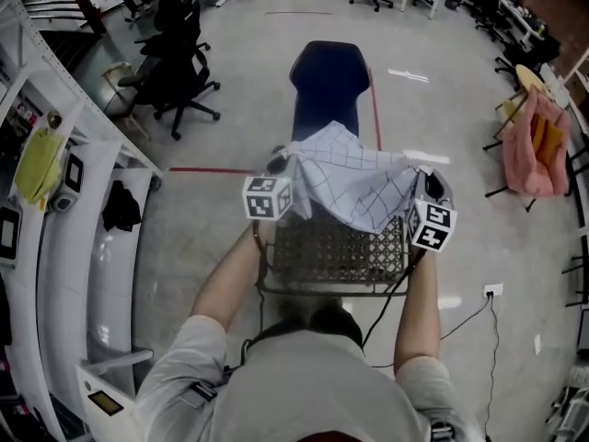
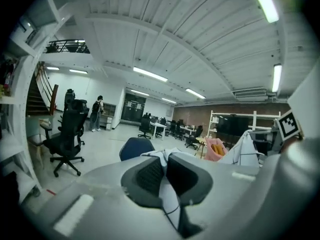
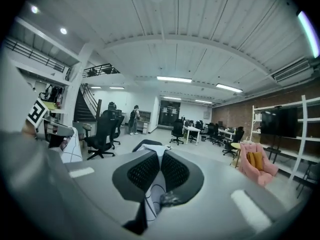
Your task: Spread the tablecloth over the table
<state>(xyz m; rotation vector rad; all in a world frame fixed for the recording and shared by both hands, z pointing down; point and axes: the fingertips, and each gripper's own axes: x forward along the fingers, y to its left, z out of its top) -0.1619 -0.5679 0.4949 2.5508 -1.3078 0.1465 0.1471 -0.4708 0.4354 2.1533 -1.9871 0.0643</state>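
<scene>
A white tablecloth (image 1: 354, 178) with a thin dark grid hangs in a sagging bundle between my two grippers, over a small metal mesh table (image 1: 336, 256). My left gripper (image 1: 278, 162) is shut on the tablecloth's left corner; that cloth (image 2: 170, 194) runs between the pads. My right gripper (image 1: 429, 179) is shut on the right corner, cloth (image 3: 152, 191) pinched between its pads. Both grippers point nearly level, away from the person. The mesh top shows under the hanging cloth.
A dark blue chair (image 1: 329, 81) stands just beyond the table. Black office chairs (image 1: 179, 72) are at the far left, white shelving (image 1: 55, 238) runs along the left, and a pink chair (image 1: 534, 145) stands at the right. A cable (image 1: 460, 320) lies on the floor.
</scene>
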